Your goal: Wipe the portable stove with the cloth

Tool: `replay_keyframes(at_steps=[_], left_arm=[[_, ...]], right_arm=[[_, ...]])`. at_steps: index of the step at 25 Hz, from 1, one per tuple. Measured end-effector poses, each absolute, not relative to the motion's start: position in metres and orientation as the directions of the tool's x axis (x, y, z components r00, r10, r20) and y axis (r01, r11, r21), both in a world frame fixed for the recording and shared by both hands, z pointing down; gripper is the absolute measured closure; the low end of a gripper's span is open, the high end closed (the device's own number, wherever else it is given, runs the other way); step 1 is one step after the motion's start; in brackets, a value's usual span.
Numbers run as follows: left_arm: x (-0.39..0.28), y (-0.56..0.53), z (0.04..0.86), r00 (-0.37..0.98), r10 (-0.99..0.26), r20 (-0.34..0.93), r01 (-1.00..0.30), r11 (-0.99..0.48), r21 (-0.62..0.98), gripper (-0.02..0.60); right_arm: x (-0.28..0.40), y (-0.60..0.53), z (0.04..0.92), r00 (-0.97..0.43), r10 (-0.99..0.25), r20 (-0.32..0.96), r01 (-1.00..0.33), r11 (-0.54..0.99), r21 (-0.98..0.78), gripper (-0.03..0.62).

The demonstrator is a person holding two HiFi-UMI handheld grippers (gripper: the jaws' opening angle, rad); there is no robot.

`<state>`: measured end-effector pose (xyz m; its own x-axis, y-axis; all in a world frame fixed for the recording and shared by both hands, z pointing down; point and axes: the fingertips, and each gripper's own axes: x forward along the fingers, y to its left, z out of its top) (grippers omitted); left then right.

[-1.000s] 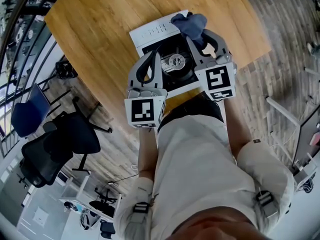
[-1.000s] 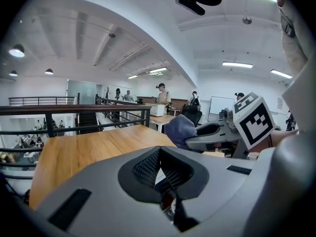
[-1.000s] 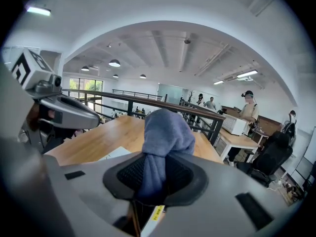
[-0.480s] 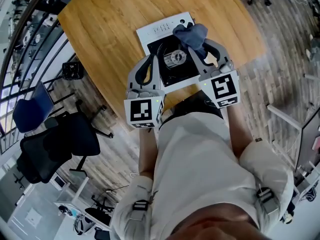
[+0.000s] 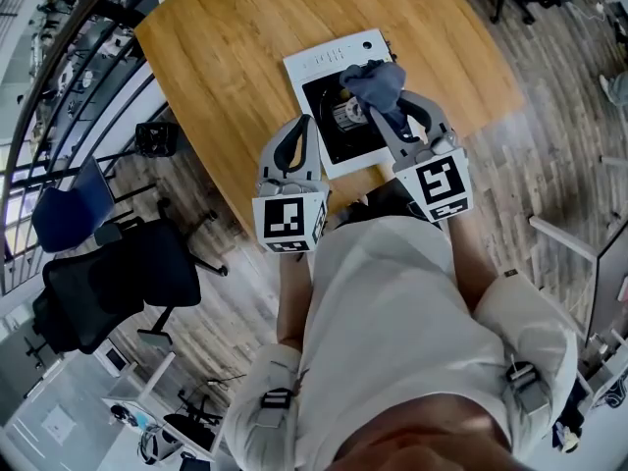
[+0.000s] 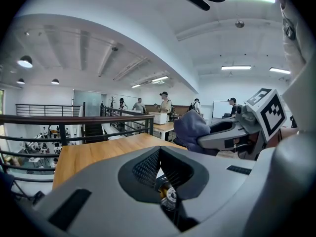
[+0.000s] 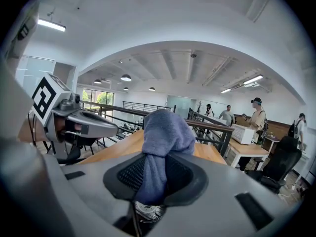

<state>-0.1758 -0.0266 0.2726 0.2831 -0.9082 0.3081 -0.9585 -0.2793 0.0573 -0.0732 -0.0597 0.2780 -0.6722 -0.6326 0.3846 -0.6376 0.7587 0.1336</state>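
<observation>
Still pinching cloth (image 5: 375, 80) with right hand-held gripper (image 5: 385, 116), dragged from stove's (image 5: 329, 59) far corner in over the burner (image 5: 344, 115). Keeping left hand-held gripper (image 5: 294, 126) pressed together, empty, off stove's near-left edge.

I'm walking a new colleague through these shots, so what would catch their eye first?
First, the blue-grey cloth pinched in the right gripper, bunched over the black middle of the white stove. Then the stove itself, near the edge of the wooden table, with the left gripper shut and empty by its near corner.
</observation>
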Motion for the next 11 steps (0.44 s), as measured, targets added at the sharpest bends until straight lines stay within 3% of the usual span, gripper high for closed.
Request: replay_keyframes(at_steps=[11], left_arm=[[-0.183,-0.014,0.262,0.294,-0.910,0.291,-0.955,-0.292,0.049,0.561]], right_arm=[[-0.081,-0.042,0.261,-0.677,-0.643,0.360,-0.640,0.755,0.145,0.485]])
